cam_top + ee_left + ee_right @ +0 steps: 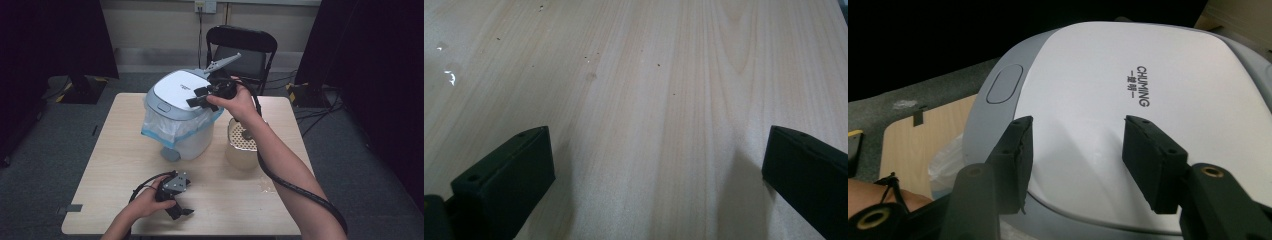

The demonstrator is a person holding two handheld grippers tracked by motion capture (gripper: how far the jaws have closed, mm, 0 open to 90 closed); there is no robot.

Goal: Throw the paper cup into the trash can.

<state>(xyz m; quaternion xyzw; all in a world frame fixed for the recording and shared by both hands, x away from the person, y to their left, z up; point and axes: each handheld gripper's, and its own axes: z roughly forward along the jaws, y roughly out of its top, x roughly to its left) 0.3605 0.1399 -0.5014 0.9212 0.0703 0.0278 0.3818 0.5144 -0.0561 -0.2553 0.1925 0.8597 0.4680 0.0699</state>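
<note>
Bin: white bin (181, 117) with closed lid (1128, 115), standing at the back middle of the bench (100, 165), blue-edged plastic liner (165, 131) hanging out under the lid.
Right hand-held gripper (201, 97): hovering over the lid's right rear edge, jaws spread, nothing between them.
Left hand-held gripper (181, 211): low over bare wood near the front edge, jaws wide apart, empty.
Nearby: clear container (242, 146) with perforated insert just right of the bin; black folding chair (243, 50) behind the bench.
Hidden: container partly covered by the right forearm; bin's lower right side blocked too.
Hard to make out: whether the right jaws touch the lid.
</note>
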